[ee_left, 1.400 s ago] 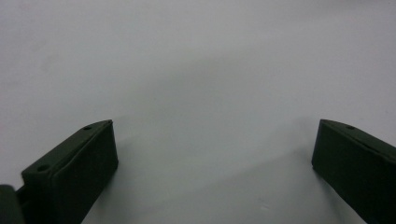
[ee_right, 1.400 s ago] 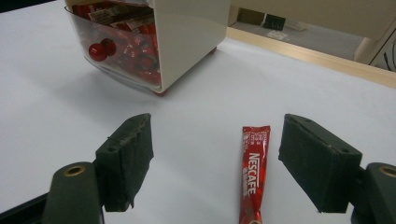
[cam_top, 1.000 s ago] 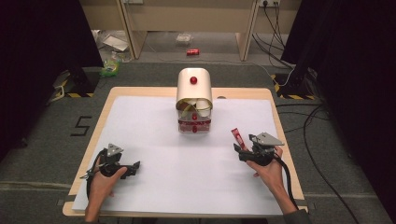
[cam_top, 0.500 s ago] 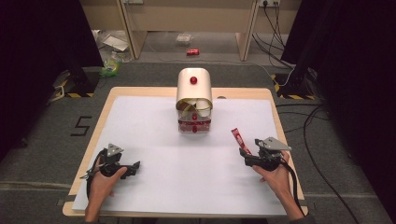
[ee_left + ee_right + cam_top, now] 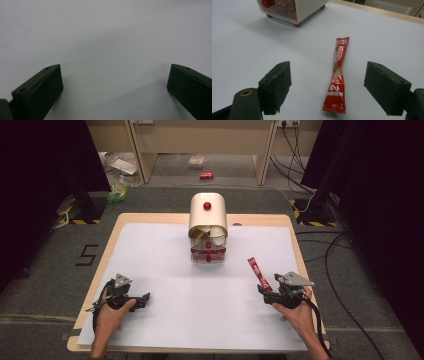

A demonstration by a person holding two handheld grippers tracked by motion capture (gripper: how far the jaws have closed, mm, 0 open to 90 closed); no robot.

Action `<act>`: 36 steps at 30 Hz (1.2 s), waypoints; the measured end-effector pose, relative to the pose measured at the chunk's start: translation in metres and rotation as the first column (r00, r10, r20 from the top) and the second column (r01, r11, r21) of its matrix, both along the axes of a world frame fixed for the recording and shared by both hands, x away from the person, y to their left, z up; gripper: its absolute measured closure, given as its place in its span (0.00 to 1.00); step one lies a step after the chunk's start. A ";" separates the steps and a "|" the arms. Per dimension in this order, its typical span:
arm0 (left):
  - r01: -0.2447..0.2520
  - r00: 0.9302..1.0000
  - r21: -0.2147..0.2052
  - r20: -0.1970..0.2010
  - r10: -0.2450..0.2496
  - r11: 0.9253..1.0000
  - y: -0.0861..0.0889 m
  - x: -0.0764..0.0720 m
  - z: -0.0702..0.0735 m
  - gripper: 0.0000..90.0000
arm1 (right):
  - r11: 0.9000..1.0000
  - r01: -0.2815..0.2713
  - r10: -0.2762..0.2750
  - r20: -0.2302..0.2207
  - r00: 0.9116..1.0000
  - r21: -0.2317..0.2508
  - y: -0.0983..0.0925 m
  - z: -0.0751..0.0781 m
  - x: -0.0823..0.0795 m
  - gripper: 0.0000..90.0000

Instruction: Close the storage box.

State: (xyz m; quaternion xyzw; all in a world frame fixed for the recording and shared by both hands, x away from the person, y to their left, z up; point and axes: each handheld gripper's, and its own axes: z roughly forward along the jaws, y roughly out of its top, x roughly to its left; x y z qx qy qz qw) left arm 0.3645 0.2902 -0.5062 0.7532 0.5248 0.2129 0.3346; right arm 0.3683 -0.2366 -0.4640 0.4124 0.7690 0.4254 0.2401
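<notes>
A red Nescafe sachet (image 5: 258, 272) lies flat on the white sheet (image 5: 165, 265), just ahead of my right gripper (image 5: 265, 293). In the right gripper view the sachet (image 5: 337, 75) rests lengthwise between the two jaws, and neither pad touches it. Those jaws have just been opening and stand wide. A cream dispenser (image 5: 207, 215) with a red knob stands at the table's back centre, with red sachets in its clear tray (image 5: 207, 254). My left gripper (image 5: 145, 299) rests open near the front left, over bare sheet (image 5: 110, 37).
The dispenser's corner (image 5: 304, 7) shows at the top of the right gripper view. The wooden table edge (image 5: 300, 265) runs close to my right hand. Cables (image 5: 340, 270) and a red can (image 5: 206, 175) lie on the floor beyond the table.
My right gripper has drawn back from the sachet, toward the table's front right, and its jaws have widened. The sachet stays on the sheet. The left gripper has not moved.
</notes>
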 end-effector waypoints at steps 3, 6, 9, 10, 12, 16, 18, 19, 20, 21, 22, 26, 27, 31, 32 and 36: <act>0.000 1.000 0.000 0.000 0.000 1.000 0.000 0.000 0.000 0.00 | 1.000 -0.003 0.003 -0.005 1.000 -0.003 -0.002 -0.001 -0.002 0.23; 0.000 1.000 0.000 0.000 0.000 1.000 0.000 0.000 0.000 0.00 | 1.000 -0.001 0.001 -0.020 1.000 -0.007 -0.003 -0.003 -0.005 0.23; 0.000 1.000 0.000 0.000 0.000 1.000 0.000 0.000 0.000 0.00 | 1.000 -0.007 0.007 -0.020 1.000 -0.010 -0.004 -0.003 -0.007 0.22; 0.000 1.000 0.000 0.000 0.000 1.000 0.000 0.000 0.000 0.00 | 1.000 -0.008 0.008 -0.022 1.000 -0.008 -0.004 -0.002 -0.008 0.22; 0.000 1.000 0.000 0.000 0.000 1.000 0.000 0.000 0.000 0.00 | 1.000 -0.008 0.007 -0.022 1.000 -0.010 -0.006 -0.002 -0.010 0.22; 0.000 1.000 0.000 0.000 0.000 1.000 0.000 0.000 0.000 0.00 | 1.000 -0.011 0.010 -0.045 0.999 -0.022 -0.008 -0.005 -0.013 0.22; 0.000 1.000 0.000 0.000 0.000 1.000 0.000 0.000 0.000 0.00 | 1.000 -0.008 0.007 -0.052 0.999 -0.022 -0.010 -0.005 -0.015 0.21; 0.000 1.000 0.000 0.000 0.000 1.000 0.000 0.000 0.000 0.00 | 1.000 -0.009 0.007 -0.053 0.999 -0.024 -0.010 -0.005 -0.015 0.21; 0.000 1.000 0.000 0.000 0.000 1.000 0.000 0.000 0.000 0.00 | 1.000 -0.009 0.007 -0.057 0.998 -0.025 -0.011 -0.005 -0.016 0.21; 0.000 1.000 0.000 0.000 0.000 1.000 0.000 0.000 0.000 0.00 | 1.000 -0.012 0.010 -0.060 0.998 -0.029 -0.012 -0.005 -0.017 0.21; 0.000 1.000 0.001 0.000 0.000 1.000 0.000 0.000 0.000 0.00 | 0.999 -0.012 0.010 -0.061 0.998 -0.029 -0.012 -0.006 -0.018 0.21; 0.000 1.000 0.001 0.000 0.000 1.000 0.000 0.000 0.000 0.00 | 0.999 -0.022 0.018 -0.088 0.996 -0.042 -0.014 -0.008 -0.022 0.21; 0.000 1.000 0.000 0.000 0.000 1.000 0.000 0.000 0.000 0.00 | 0.999 -0.024 0.020 -0.092 0.996 -0.046 -0.015 -0.009 -0.023 0.21; 0.000 1.000 0.000 0.001 0.000 1.000 0.000 0.000 0.000 0.00 | 0.997 -0.023 0.016 -0.104 0.994 -0.069 -0.018 -0.011 -0.026 0.21; 0.000 1.000 0.000 0.001 0.000 1.000 0.000 0.000 0.000 0.00 | 0.997 -0.019 0.010 -0.115 0.993 -0.071 -0.019 -0.011 -0.027 0.21; 0.000 1.000 0.001 0.000 0.000 1.000 0.000 0.000 0.000 0.00 | 0.997 -0.017 0.007 -0.127 0.992 -0.078 -0.021 -0.014 -0.030 0.21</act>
